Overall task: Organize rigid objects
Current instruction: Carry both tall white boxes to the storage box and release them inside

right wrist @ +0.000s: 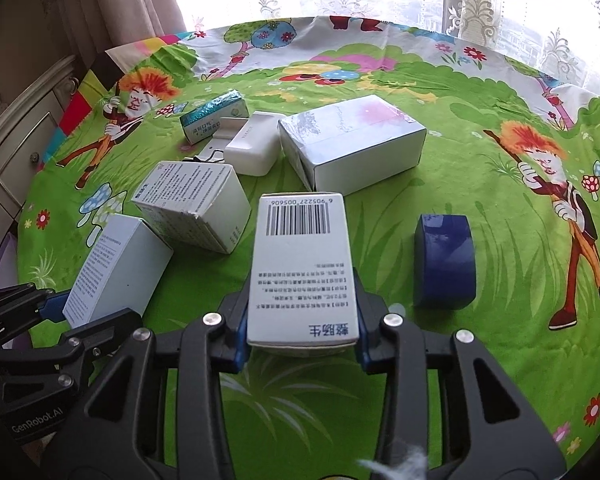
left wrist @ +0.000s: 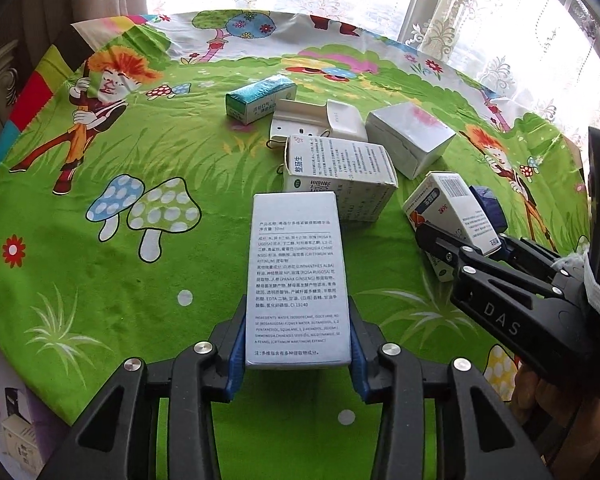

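Note:
My left gripper (left wrist: 298,320) is shut on a tall white carton with printed ingredient text (left wrist: 296,272), its blue pads pressing both long sides near the carton's near end. In the right wrist view that carton (right wrist: 116,264) sits tilted at the lower left, held by the left gripper (right wrist: 66,312). My right gripper (right wrist: 302,312) is shut on a white medicine box with a barcode (right wrist: 300,264), pads on both sides. The left wrist view shows the same box (left wrist: 456,208) at the right, in the right gripper (left wrist: 456,240).
On the green cartoon tablecloth (left wrist: 140,280) lie a white text-covered box (right wrist: 192,204), a large silver-white box (right wrist: 352,148), a teal box (right wrist: 214,116), a white adapter (right wrist: 252,144) and a blue tape roll (right wrist: 446,260). A cabinet (right wrist: 12,152) stands left; curtains hang behind.

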Demonstrator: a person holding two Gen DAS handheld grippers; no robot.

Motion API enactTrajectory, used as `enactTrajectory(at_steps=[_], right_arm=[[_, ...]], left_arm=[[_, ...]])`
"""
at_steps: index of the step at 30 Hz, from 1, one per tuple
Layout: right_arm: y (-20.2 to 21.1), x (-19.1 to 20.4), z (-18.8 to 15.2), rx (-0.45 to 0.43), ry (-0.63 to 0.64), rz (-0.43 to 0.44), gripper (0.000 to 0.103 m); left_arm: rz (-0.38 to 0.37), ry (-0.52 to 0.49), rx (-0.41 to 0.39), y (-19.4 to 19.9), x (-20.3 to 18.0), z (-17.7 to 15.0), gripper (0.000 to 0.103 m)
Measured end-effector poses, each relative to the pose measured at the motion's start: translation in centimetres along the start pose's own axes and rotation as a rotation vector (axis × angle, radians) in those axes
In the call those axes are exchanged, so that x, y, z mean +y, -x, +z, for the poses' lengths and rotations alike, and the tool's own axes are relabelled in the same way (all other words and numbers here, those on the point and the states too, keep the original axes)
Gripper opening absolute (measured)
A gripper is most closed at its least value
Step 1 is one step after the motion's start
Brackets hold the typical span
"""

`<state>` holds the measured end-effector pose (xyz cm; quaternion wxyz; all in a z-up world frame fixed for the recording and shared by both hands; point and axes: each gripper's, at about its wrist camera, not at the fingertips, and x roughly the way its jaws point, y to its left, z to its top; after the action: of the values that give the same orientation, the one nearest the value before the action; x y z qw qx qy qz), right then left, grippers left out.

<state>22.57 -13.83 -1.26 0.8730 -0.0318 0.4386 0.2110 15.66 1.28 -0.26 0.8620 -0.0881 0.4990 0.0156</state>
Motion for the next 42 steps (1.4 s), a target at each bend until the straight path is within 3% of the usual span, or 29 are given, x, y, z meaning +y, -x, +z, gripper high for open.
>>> enactTrajectory(at_steps=[10,21,42], right_arm=[[1.8,1.2,-0.5,-0.018,-0.008,0.050,0.043],[4.3,5.7,-0.7,-0.031,0.036,0.134,0.044],[7.7,19.4,-2.0,0.011,0.272,0.261,0.044]], left_arm=[[0.041,0.031,-0.047,2.9,2.0,-1.0,0.042],[0.064,0.120,-0.096,6.6,6.6,-2.5,0.042],[0.156,0.487,-0.208,14.1,24.9,-9.6,0.043]])
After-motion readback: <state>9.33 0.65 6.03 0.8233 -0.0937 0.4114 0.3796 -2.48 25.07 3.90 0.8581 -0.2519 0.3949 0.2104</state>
